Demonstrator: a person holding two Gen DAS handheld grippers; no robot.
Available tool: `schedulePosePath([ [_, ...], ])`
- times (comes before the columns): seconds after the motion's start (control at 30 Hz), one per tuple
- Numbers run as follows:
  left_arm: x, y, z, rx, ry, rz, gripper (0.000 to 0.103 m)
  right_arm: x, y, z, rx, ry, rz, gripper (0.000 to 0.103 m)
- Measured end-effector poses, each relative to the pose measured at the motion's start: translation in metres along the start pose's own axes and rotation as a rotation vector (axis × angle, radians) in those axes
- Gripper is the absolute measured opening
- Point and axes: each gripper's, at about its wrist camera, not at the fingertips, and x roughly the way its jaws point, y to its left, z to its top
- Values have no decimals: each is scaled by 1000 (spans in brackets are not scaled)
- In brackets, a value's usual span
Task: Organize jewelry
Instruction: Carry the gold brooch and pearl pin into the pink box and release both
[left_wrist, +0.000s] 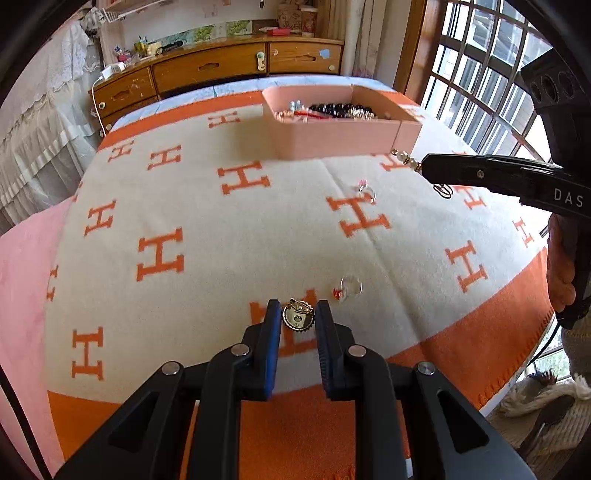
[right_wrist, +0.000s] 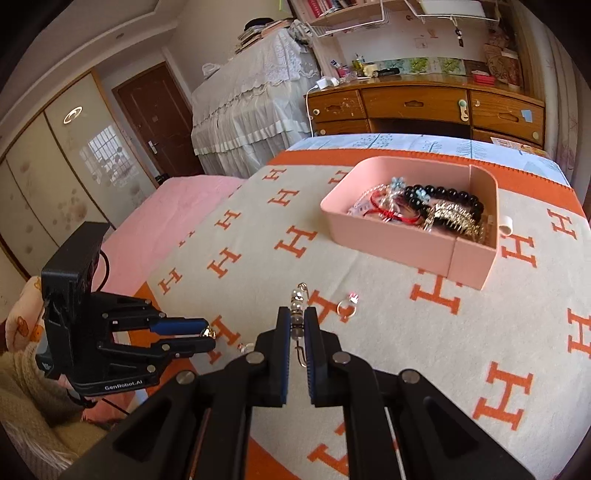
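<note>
My left gripper (left_wrist: 297, 314) is shut on a round gold brooch (left_wrist: 297, 318) and holds it just above the blanket; it also shows in the right wrist view (right_wrist: 208, 338). My right gripper (right_wrist: 297, 317) is shut on a pearl safety-pin brooch (right_wrist: 297, 306), held in the air short of the pink jewelry box (right_wrist: 399, 243). In the left wrist view the right gripper (left_wrist: 421, 164) comes in from the right with the pearls (left_wrist: 406, 159) at its tip, by the box's (left_wrist: 332, 140) near corner. A ring with a pink stone (right_wrist: 347, 306) and a ring with a red stone (left_wrist: 347, 290) lie on the blanket.
The box holds a black bead bracelet (right_wrist: 443, 195), a red cord, a hair comb and other pieces. The orange-and-cream H blanket (left_wrist: 184, 221) covers the bed. A wooden dresser (right_wrist: 424, 107) stands beyond it and a window (left_wrist: 480, 74) is on the right.
</note>
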Motion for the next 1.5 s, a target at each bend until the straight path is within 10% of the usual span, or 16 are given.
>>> schedulePosePath([
  [0.33, -66, -6, 136, 66, -256, 37, 16, -51, -30, 98, 174, -161, -43, 7],
  [0.63, -6, -3, 228, -16, -192, -20, 16, -34, -69, 151, 276, -185, -157, 7],
  [1.0, 99, 10, 229, -132, -45, -46, 26, 46, -129, 130, 397, -9, -236, 8],
  [1.23, 86, 20, 212, -152, -90, -9, 64, 39, -114, 114, 357, -1, -215, 8],
  [1.5, 51, 27, 173, -136, -104, 11, 64, 21, -76, 80, 290, 20, -158, 8],
])
